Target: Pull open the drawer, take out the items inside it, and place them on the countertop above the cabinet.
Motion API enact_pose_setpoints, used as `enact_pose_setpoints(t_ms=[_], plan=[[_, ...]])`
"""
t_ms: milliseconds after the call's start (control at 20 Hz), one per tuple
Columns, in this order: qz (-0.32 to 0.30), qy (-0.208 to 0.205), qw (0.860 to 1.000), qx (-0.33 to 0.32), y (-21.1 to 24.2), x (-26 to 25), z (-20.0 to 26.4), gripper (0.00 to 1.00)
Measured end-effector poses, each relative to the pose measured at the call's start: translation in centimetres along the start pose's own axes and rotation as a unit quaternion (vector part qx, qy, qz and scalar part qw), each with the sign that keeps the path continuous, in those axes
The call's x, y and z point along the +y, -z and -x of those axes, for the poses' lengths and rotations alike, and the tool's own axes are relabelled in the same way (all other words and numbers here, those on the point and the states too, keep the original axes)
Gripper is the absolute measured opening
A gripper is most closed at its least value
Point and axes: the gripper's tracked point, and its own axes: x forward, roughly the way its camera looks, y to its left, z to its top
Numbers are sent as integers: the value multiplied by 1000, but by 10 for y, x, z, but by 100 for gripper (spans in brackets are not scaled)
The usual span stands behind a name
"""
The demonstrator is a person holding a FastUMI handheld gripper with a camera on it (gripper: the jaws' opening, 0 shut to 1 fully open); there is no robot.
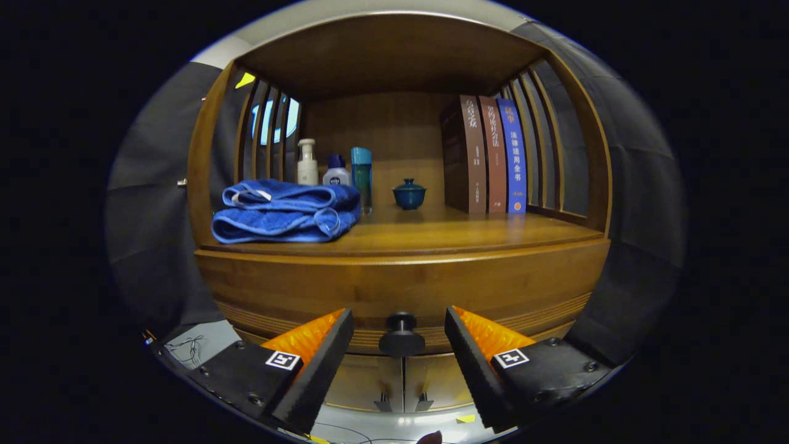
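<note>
The booth holds a warm brown wooden cabinet (400,277) with slatted sides and a polished countertop (468,231) under an upper shelf. On that countertop sit a folded blue towel (283,213), a cream pump bottle (307,162), a small white-and-blue bottle (336,172), a tall teal bottle (362,176), a dark teal lidded ceramic cup (408,194) and three upright hardback books (490,161). The drawer front (400,296) below it looks shut, so I judge the contents untouched. My gripper (399,345) stands with its fingers wide apart, one to each side of the round black drawer knob (401,336), neither touching it. The knob lies between them and appears slightly beyond the tips. Risks noted: the knob is small and rounded, so closing before I am fully around it may pinch only its rim and slip off on the pull. A pull off the drawer's line could bind it. Free countertop is limited to the front and middle; careless placing could knock the cup or bottles.
</note>
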Motion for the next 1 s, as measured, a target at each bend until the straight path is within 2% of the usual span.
enact_pose_setpoints(t_ms=[200, 300, 350, 600, 1000], plan=[[-16, 3, 1000, 13, 12, -1, -10, 57], [-10, 5, 1000, 12, 10, -5, -12, 56], [-3, 4, 1000, 15, 12, -3, -11, 48], [9, 9, 1000, 21, 12, -4, -9, 28], [-8, 7, 1000, 24, 25, -6, 54, 28]])
